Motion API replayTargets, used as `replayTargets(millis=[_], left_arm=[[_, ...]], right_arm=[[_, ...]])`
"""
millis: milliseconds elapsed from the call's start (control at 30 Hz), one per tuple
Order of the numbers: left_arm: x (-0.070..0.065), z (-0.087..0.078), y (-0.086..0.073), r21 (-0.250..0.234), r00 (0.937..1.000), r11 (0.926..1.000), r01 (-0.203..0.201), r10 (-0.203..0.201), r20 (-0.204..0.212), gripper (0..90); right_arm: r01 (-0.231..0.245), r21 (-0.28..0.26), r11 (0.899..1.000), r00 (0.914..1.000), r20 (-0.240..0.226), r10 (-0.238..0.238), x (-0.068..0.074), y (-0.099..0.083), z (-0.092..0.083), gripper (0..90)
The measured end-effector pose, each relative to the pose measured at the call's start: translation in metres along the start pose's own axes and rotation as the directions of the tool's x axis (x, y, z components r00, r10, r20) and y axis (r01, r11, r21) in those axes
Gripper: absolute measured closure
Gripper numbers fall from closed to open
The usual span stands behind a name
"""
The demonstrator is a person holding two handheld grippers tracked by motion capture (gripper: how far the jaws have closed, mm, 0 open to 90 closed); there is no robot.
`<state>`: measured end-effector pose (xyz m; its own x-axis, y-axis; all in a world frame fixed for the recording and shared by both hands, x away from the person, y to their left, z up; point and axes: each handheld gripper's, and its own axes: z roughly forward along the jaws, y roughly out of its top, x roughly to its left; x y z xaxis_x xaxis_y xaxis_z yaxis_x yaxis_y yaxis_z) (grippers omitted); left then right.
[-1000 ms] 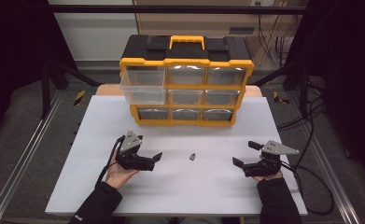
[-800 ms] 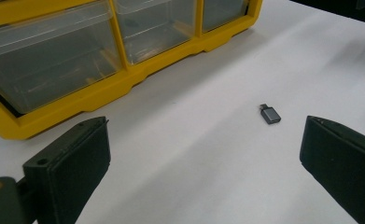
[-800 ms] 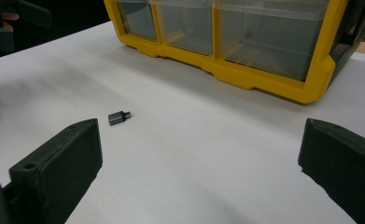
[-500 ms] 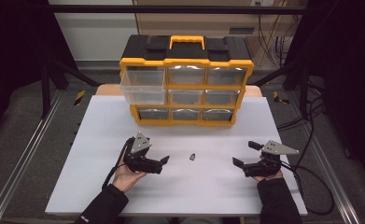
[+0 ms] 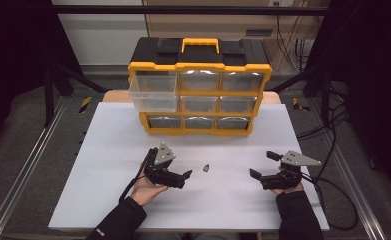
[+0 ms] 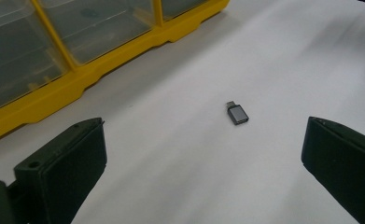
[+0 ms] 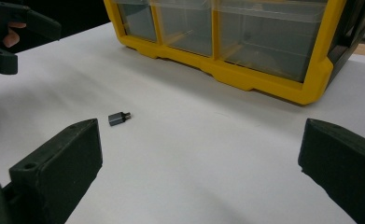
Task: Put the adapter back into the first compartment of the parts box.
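With the left gripper [image 5: 182, 176] spread wide and the small grey adapter [image 5: 206, 168] lying loose at its 2 o'clock, I judged I should centre both jaws astride it before closing.

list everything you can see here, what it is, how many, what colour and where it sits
Adapter: one, small, grey, lying on the table between the two grippers, touching neither.
Drawer organiser: one, yellow frame, black top, yellow handle, clear drawers, at the table's far side.
Pulled-out drawer: one, clear, top left of the organiser.
Table: one, white top.
Cables: several, black, on the floor to the right.
Left gripper: one, black, fingers open, aimed at the adapter.
Right gripper: one, black with a grey plate, fingers open, at the right.
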<state>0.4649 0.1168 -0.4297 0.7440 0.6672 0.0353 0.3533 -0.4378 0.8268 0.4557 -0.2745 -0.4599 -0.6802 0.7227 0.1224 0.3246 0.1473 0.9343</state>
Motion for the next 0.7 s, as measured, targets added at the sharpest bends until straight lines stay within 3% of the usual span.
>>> replayTargets(millis=[700], left_arm=[[-0.013, 0.032, 0.007, 0.031, 0.9991, 0.9995, 0.004, -0.006, 0.041, 0.0]], right_arm=[[-0.001, 0.004, 1.000, 1.0000, -0.001, 0.001, 0.000, 0.000, 0.000, 0.2]])
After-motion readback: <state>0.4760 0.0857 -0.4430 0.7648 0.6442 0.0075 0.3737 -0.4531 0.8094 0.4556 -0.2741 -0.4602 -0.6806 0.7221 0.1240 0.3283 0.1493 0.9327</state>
